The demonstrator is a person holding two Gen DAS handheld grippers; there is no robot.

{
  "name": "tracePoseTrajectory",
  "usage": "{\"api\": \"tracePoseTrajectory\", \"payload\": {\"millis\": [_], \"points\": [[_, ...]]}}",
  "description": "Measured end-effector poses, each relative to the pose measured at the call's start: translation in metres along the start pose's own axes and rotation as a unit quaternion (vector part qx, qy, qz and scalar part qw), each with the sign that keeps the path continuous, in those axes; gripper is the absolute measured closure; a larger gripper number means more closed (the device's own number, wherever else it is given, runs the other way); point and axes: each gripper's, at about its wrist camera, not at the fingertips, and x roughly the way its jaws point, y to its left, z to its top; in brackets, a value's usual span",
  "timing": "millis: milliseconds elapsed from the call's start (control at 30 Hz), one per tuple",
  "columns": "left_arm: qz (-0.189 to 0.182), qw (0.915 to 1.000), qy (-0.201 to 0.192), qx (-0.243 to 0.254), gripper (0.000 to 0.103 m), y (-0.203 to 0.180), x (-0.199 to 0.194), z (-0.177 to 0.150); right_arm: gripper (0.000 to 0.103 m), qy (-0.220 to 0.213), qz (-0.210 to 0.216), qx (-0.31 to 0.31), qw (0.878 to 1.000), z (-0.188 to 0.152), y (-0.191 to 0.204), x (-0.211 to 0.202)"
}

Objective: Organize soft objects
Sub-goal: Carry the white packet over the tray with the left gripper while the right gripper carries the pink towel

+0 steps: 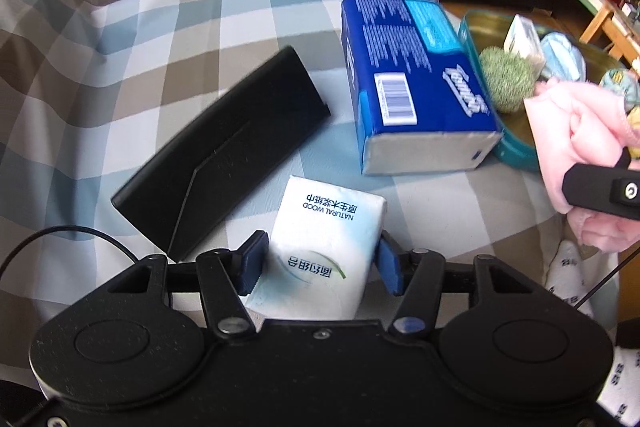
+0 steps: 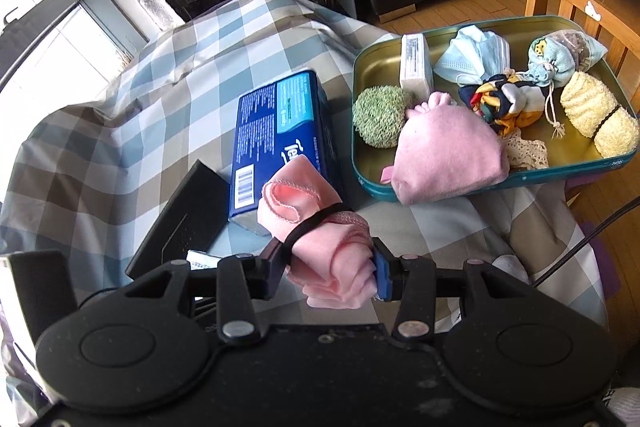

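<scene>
The white tissue pack (image 1: 326,251) is sitting pinched between the blue pads of the left claw (image 1: 320,265), near edge of the checked worktop (image 1: 132,67), jaws squeezing its sides. Over on the right, the right claw (image 2: 332,271) is clamping a pink rolled cloth (image 2: 320,227), bound with a black band, and carrying it just above the cloth-covered surface.

So two soft things are in hand and neither is in the teal tin tray (image 2: 500,183) yet. That tray, far right, is already filling up: a green scrubber ball (image 2: 378,121), a pink hat (image 2: 448,159), a face mask (image 2: 472,57), a patterned scarf (image 2: 500,99), a yellow rolled towel (image 2: 596,121), a small drawstring pouch (image 2: 548,61) and a small white pack (image 2: 416,65). I'm judging the job well past halfway. Still out: the big blue tissue pack (image 1: 416,79), lying just left of the tray, beside a black case (image 1: 224,151).

The left view is giving the white pack's print and grip; the right view is showing the tray's whole contents, which the left view is cutting off.
</scene>
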Motion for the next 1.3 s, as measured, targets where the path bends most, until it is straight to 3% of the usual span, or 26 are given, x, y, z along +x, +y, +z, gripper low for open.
{"api": "tracePoseTrajectory", "payload": {"millis": [300,700,900,1233,1300], "points": [[-0.035,0.9983,-0.045,0.012,0.049,-0.019,-0.033,0.040,0.059,-0.067,-0.027,0.076,0.995,0.039,-0.040,-0.027],[-0.087,0.9888,-0.090,0.082,0.048,-0.100,-0.050,0.097,0.059,-0.152,-0.060,0.208,0.964,0.084,-0.113,-0.056],[-0.102,0.9843,-0.091,0.112,0.048,-0.137,-0.041,0.115,0.059,-0.166,-0.100,0.230,0.954,0.084,-0.137,-0.055],[-0.126,0.9820,-0.080,0.116,0.046,-0.178,-0.021,0.143,0.056,-0.180,-0.093,0.230,0.952,0.079,-0.147,-0.047],[-0.130,0.9821,-0.082,0.109,0.040,-0.182,-0.018,0.148,0.042,-0.178,-0.088,0.229,0.953,0.078,-0.149,-0.044]]}}
